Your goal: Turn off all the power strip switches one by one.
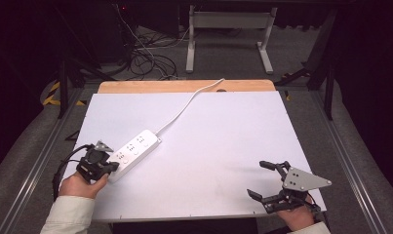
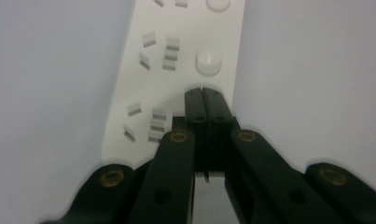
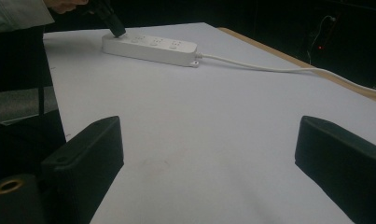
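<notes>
A white power strip [image 1: 134,148] lies slantwise on the left of the white table [image 1: 218,146], its cable [image 1: 184,105] running off to the far edge. My left gripper [image 1: 115,166] is shut, its closed tips [image 2: 203,93] resting on top of the strip's near end, just below a round button [image 2: 208,63] and beside the sockets. In the right gripper view the strip [image 3: 150,46] lies far off with the left gripper's tip [image 3: 113,25] on its end. My right gripper [image 1: 258,179] stands open near the table's front right corner, nothing between its fingers [image 3: 90,154].
A wooden board edge [image 1: 184,86] runs along the far side of the table. Beyond it stand a white frame's legs [image 1: 228,39] and loose floor cables [image 1: 145,58]. Metal rails [image 1: 43,151] flank the table.
</notes>
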The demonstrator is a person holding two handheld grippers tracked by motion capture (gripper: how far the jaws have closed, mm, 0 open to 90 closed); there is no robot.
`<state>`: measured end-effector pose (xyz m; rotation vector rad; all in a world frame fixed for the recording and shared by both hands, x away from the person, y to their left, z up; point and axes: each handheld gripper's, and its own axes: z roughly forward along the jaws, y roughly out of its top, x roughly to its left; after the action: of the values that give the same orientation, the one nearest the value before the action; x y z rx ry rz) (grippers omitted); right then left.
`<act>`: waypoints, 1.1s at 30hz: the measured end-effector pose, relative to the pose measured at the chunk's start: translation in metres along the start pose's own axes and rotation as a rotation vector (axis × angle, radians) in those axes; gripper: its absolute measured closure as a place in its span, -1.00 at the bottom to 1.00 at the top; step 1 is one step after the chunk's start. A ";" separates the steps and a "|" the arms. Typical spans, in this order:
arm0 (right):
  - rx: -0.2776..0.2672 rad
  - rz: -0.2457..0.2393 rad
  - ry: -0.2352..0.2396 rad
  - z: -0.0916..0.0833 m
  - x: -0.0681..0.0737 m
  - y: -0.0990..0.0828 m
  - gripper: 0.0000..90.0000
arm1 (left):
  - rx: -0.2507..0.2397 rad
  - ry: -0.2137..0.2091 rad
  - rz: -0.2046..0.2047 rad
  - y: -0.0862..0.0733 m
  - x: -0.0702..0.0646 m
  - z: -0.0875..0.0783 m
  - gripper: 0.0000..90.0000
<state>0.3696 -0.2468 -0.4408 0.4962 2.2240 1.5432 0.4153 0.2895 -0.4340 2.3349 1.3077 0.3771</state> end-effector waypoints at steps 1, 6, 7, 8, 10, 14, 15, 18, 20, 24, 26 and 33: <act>0.001 -0.001 -0.001 0.000 0.000 0.000 -0.82 | -0.033 -0.008 0.006 0.001 0.000 -0.003 1.00; 0.005 0.001 0.002 0.001 -0.001 0.000 -0.82 | -0.120 -0.022 -0.019 0.006 0.001 -0.017 1.00; 0.006 0.000 0.002 0.002 -0.001 -0.001 -0.82 | -0.124 -0.028 -0.022 0.007 0.001 -0.016 1.00; 0.006 -0.001 0.002 0.002 -0.001 -0.001 -0.82 | -0.118 -0.022 -0.022 0.007 0.002 -0.015 1.00; 0.006 -0.003 0.001 0.001 0.000 0.000 -0.82 | -0.115 -0.034 -0.015 0.007 0.002 -0.014 1.00; 0.004 -0.001 0.001 0.001 -0.001 -0.001 -0.82 | -0.124 -0.056 -0.002 0.008 0.001 -0.015 1.00; 0.006 -0.001 0.003 0.001 -0.001 0.000 -0.82 | -0.122 -0.055 0.001 0.009 -0.001 -0.014 1.00; 0.005 -0.010 0.004 0.002 0.000 0.000 -0.82 | -0.111 -0.062 0.035 0.012 -0.003 -0.009 1.00; 0.007 -0.005 0.005 0.002 0.000 0.000 -0.82 | -0.104 -0.061 0.035 0.014 -0.004 -0.005 1.00; 0.009 -0.006 0.004 0.002 0.000 0.000 -0.82 | -0.091 -0.068 0.033 0.017 -0.002 0.000 1.00; 0.009 -0.005 0.006 0.002 0.000 0.000 -0.82 | -0.084 -0.074 0.029 0.018 -0.002 0.003 1.00; 0.010 -0.005 0.004 0.002 0.000 0.000 -0.82 | -0.067 -0.076 0.008 0.019 0.002 0.014 1.00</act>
<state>0.3709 -0.2457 -0.4418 0.4902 2.2348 1.5327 0.4363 0.2790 -0.4363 2.2765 1.2320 0.3259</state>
